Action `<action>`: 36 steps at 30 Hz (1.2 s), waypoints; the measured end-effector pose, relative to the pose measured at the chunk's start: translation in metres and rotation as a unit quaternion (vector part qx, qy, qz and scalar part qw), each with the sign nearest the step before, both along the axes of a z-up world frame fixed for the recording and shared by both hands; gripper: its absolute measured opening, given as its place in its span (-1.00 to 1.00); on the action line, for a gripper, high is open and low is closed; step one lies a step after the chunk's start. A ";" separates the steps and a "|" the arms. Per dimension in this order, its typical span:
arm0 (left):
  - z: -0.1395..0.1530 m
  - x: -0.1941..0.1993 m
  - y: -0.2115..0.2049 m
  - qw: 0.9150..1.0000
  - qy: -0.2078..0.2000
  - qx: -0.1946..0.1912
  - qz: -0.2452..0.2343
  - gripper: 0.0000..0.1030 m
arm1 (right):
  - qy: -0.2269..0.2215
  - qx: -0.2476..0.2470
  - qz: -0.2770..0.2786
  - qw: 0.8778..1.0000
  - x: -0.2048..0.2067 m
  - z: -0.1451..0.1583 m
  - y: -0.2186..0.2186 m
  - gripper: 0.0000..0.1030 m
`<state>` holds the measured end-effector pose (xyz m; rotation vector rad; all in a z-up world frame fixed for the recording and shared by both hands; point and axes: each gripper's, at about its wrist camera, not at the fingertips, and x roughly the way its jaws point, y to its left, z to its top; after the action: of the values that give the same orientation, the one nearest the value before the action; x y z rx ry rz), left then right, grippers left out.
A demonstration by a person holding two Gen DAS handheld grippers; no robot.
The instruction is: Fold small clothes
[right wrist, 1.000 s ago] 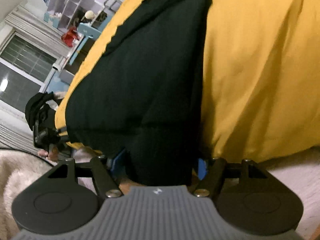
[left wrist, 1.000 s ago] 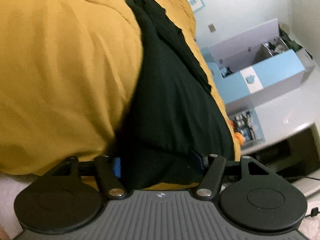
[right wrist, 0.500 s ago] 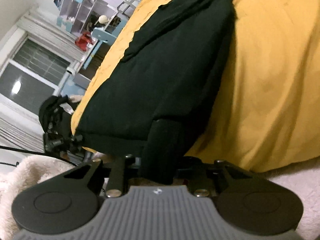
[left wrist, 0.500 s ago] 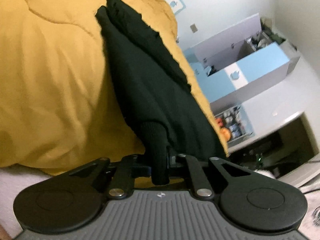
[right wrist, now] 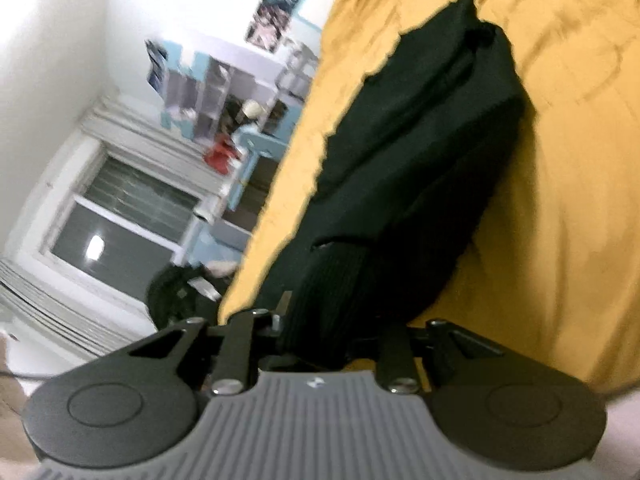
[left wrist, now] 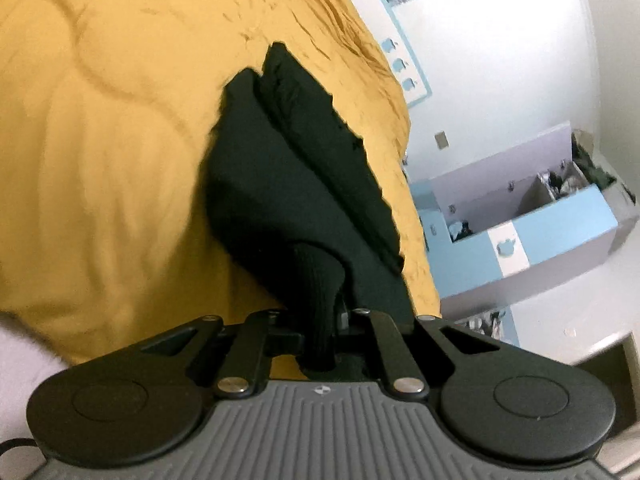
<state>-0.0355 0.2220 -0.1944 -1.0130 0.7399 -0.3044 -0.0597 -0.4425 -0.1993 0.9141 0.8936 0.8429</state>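
A black garment (left wrist: 280, 184) lies lengthwise on a mustard-yellow bedspread (left wrist: 100, 152), its near end raised off the bed. My left gripper (left wrist: 320, 320) is shut on the ribbed near hem of the black garment. In the right wrist view the same garment (right wrist: 420, 152) stretches away over the bedspread (right wrist: 568, 200), and my right gripper (right wrist: 320, 328) is shut on its ribbed near edge. The fingertips of both grippers are hidden inside the bunched cloth.
A blue and grey drawer unit (left wrist: 532, 232) stands against the white wall to the right of the bed. In the right wrist view a window (right wrist: 120, 220), blue shelves (right wrist: 224, 92) and a dark bag (right wrist: 180, 288) lie to the left of the bed.
Both grippers went from open around the garment's near edge to shut on it. They have since lifted and pulled back, so the garment looks shorter and more of the room shows.
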 end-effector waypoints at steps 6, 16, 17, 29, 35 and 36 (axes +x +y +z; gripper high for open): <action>0.025 0.064 0.012 0.997 -0.064 -0.030 0.007 -0.81 | -0.028 0.065 -0.071 0.995 0.052 0.020 -0.006 -0.70; 0.038 0.223 0.023 0.995 -0.095 -0.018 0.017 -0.81 | -0.030 0.059 -0.143 0.988 0.216 0.026 0.005 -0.73; 0.036 0.234 0.025 0.995 -0.096 -0.021 0.016 -0.81 | -0.029 0.056 -0.151 0.987 0.235 0.025 0.008 -0.73; -0.039 0.397 0.056 0.998 0.049 0.009 0.037 -0.64 | 0.075 -0.013 -0.265 0.961 0.434 -0.051 0.040 0.03; -0.010 0.352 0.089 0.998 -0.002 -0.004 0.059 -0.38 | 0.059 -0.023 -0.251 0.966 0.436 -0.043 0.026 0.14; -0.004 0.344 0.085 0.999 -0.003 0.015 0.047 -0.38 | 0.048 -0.043 -0.241 0.968 0.428 -0.035 0.027 0.15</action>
<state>0.3085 0.3075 -0.1988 -1.0143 0.6882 -0.2143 0.3687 -0.4152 -0.2342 1.0450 0.7391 0.3404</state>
